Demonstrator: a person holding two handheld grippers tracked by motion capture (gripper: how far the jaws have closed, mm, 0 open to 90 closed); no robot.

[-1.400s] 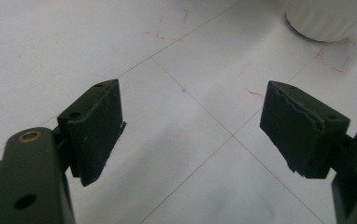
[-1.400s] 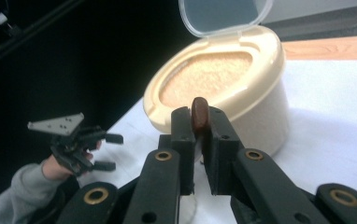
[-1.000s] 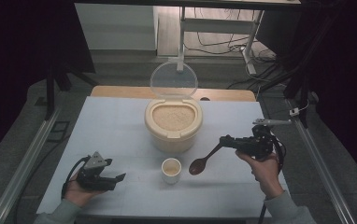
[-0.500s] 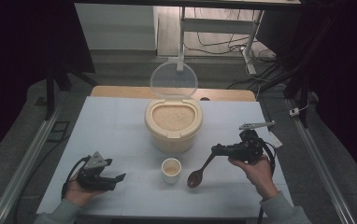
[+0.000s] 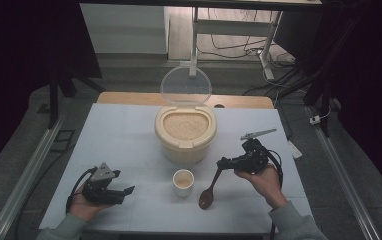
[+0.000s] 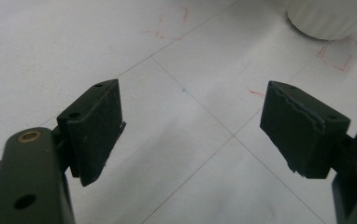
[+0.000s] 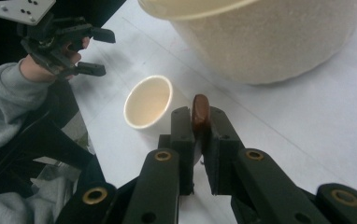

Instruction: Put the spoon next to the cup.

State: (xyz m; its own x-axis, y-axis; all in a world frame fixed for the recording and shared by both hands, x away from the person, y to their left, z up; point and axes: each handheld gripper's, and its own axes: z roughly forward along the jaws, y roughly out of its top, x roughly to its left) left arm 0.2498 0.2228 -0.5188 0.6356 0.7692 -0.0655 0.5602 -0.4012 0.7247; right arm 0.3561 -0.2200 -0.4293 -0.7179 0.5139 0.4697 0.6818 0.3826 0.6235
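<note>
While the left gripper (image 5: 125,190) rests wide open and empty near the table's (image 5: 119,130) front edge, the right gripper (image 5: 222,163) pinches a smooth brown wooden spoon (image 5: 208,192), bowl on the table beside a small round cup (image 5: 183,181), before a rice-filled tub (image 5: 185,131).

A: Setting? Lab or test rig, not a home.
B: Agreed. White surface (image 5: 129,140) marked with a pencilled grid and red corner marks (image 6: 340,63), dark curtains (image 5: 24,45) upper left and right, metal rails (image 5: 24,170) along both sides, loose cables (image 5: 239,47) on the floor at top.
</note>
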